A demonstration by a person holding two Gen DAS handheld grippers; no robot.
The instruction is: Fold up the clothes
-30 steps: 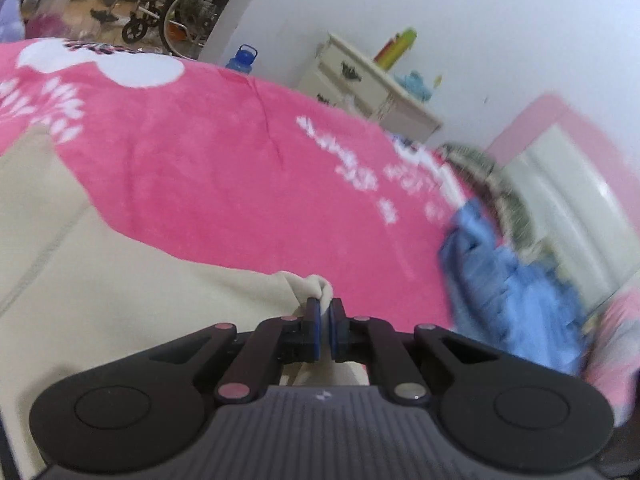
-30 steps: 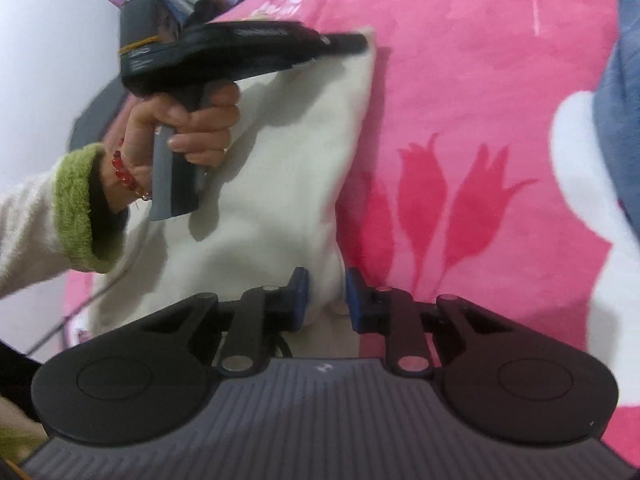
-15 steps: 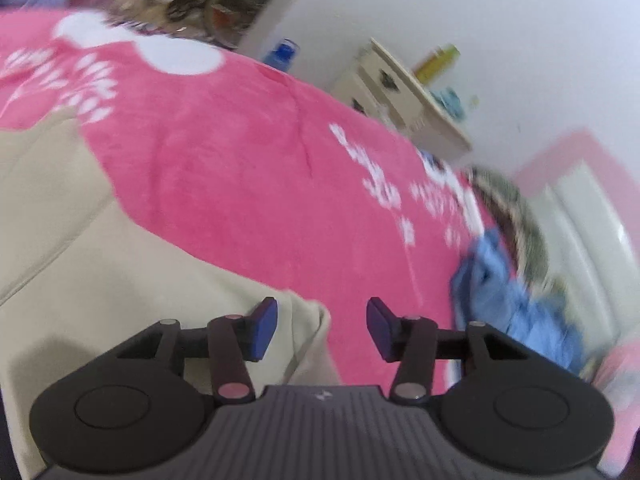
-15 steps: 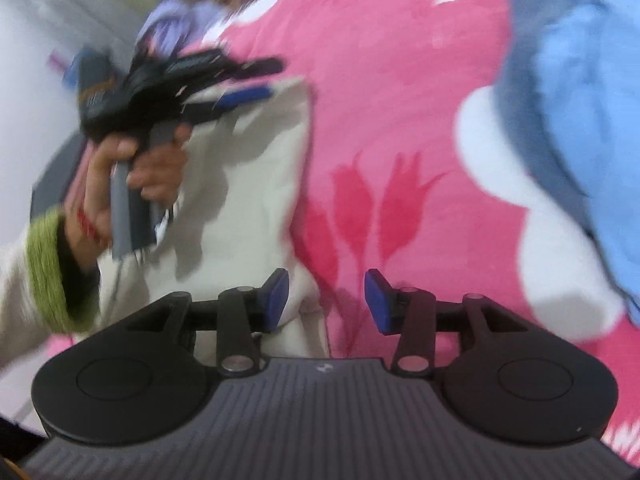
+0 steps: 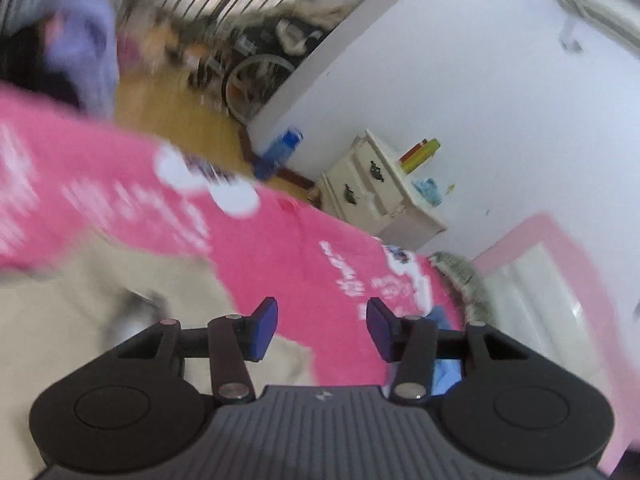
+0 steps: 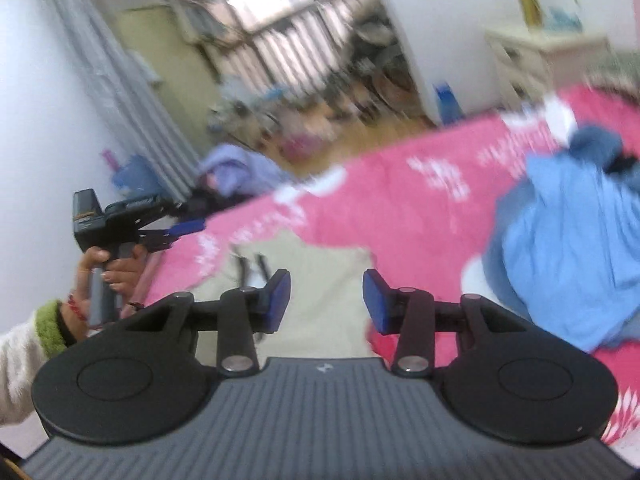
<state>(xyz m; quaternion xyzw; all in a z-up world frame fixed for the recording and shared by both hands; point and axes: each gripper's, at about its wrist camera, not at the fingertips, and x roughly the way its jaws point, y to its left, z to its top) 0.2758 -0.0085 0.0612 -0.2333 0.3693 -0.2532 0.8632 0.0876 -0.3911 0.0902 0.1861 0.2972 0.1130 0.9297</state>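
Both grippers lifted off cream garment [image 6: 320, 304], pink blanket [image 6: 400, 200]

From my feed: white walls [image 5: 460, 80], a cream dresser [image 5: 380, 192] ahead-right of the claw, barred windows [image 6: 288, 20] glowing far ahead, wood floor [image 5: 172, 112], wheelchair wheel [image 5: 256, 84] by the corner.

Left gripper [image 5: 322, 330] spread wide above the pink blanket [image 5: 280, 248].
Cream garment [image 5: 80, 320] lies blurred at the blanket's lower left, jaws empty.
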